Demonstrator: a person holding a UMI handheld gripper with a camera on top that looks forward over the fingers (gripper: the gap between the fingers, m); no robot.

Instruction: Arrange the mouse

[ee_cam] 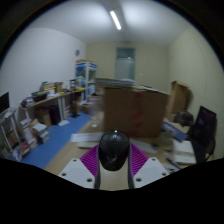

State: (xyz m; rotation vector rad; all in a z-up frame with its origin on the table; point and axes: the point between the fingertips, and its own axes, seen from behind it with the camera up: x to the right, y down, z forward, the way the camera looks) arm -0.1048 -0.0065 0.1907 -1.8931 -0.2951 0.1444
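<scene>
A black computer mouse [113, 150] with a grey scroll wheel sits between my gripper's [113, 160] two fingers. Both purple pads [90, 160] press against its sides. The mouse is held up in the air, well above the floor and any surface. The white finger bodies [75, 172] show on either side below it.
A room lies ahead. A large brown cabinet [135, 108] stands in the middle distance. A cluttered desk and shelves [50, 100] line the left wall above a blue floor mat [55, 140]. A black chair [203, 130] stands to the right. A ceiling light [116, 19] is on.
</scene>
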